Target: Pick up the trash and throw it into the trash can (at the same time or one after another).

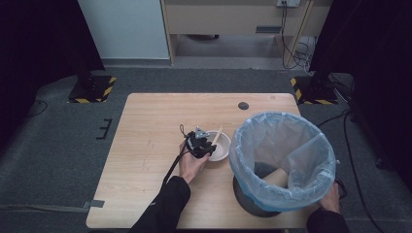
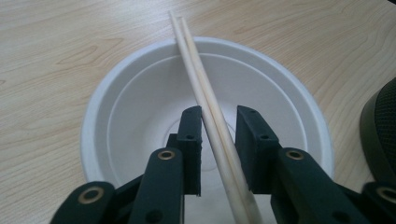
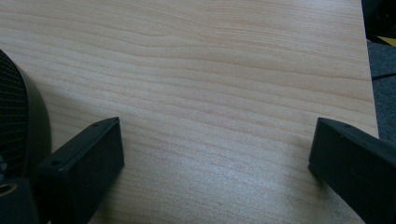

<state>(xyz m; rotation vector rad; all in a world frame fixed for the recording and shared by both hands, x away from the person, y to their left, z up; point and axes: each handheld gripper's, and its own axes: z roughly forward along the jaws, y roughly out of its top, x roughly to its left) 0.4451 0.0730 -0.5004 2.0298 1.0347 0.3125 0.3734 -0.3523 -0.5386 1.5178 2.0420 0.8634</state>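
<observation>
Straddling the chopsticks with the left gripper, narrowly apart, touching the pair on one side and seemingly leaving a small gap on the other, so not clamping yet. Resting the pair aslant across the bowl, near the middle of the table, just beside the bin. Possibly risking here a scissoring of the two round sticks under an uneven squeeze, and so catching only one and dropping the other. Possibly also gripping too near one end, letting the long free part sag or swing. Probably dragging or tipping the light bowl too, by lifting carelessly against its rim. Keeping the right gripper wide apart over bare wood, holding nothing, next to the dark base of the bin. Working on pale, smooth wood grain, likely offering little friction to a fallen stick. Sitting in a room with grey carpet, dark curtains at both sides, striped stand bases and loose cables behind.
</observation>
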